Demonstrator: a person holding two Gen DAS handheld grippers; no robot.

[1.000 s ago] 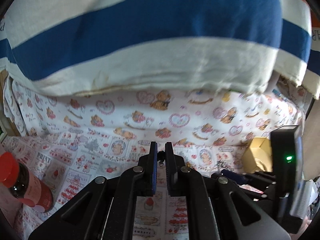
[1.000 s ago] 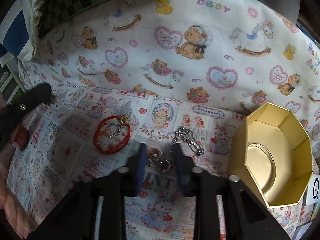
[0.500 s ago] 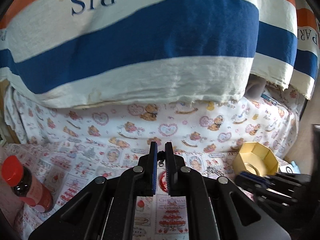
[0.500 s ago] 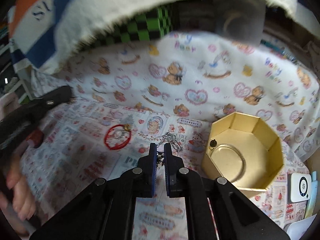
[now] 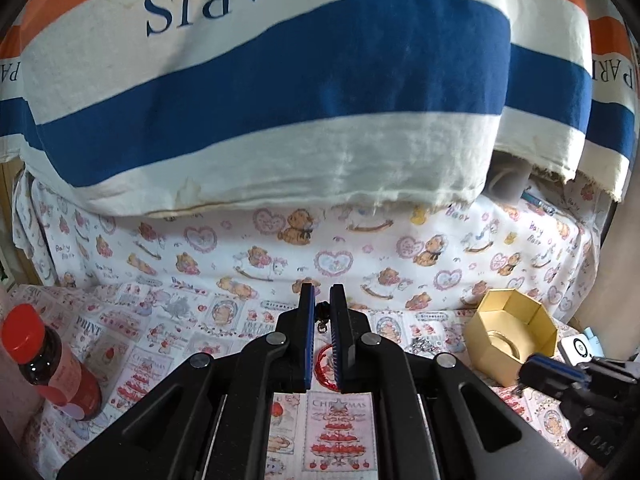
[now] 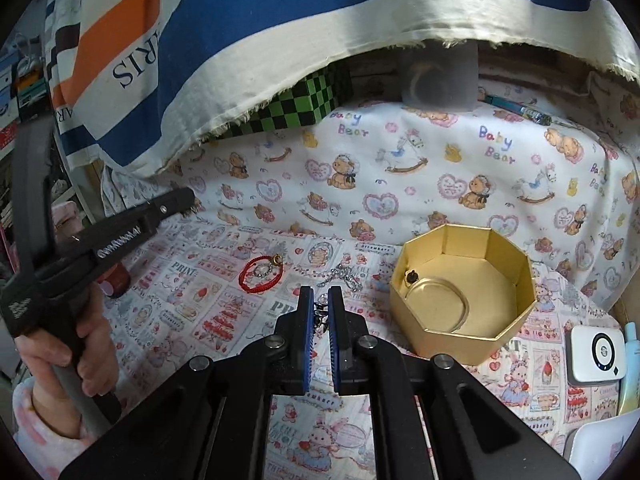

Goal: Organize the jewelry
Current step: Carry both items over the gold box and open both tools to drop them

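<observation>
Here, in the left wrist view, the left tool (image 5: 320, 312) is raised over the cloth-covered counter (image 5: 168, 336), its blue pads nearly together on a small dark trinket (image 5: 321, 314) with a tiny hanging clasp; what kind of jewelry it is cannot be made out. The gold octagonal box (image 5: 514, 334) sits open to the right, the right tool (image 5: 520, 388) low beside it, a red-capped bottle (image 5: 48, 368) at far left. Carrying this piece over well probably means keeping the squeeze steady and letting go only once it is above the box's mouth. The red cord bracelet (image 5: 325, 364) shows only as a sliver between the fingers, and a striped "PARIS" cloth (image 5: 280, 80) blocks everything beyond. In the right wrist view, the right tool (image 6: 319, 308) has its pads closed on a fine silver chain piece (image 6: 320, 316), mostly hidden between them. The best course is likely to swing it right, clear the near rim of the gold octagonal box (image 6: 460, 332), then release low so the links drop inside beside the small dark stud (image 6: 410, 277) already against the left wall. On the counter (image 6: 200, 308) lie the red cord bracelet (image 6: 261, 274), with a ring-like piece inside it too small to name, and a loose silver chain (image 6: 344, 278). The left tool (image 6: 188, 204) enters from the left edge; its tips are too blurred to judge here.
</observation>
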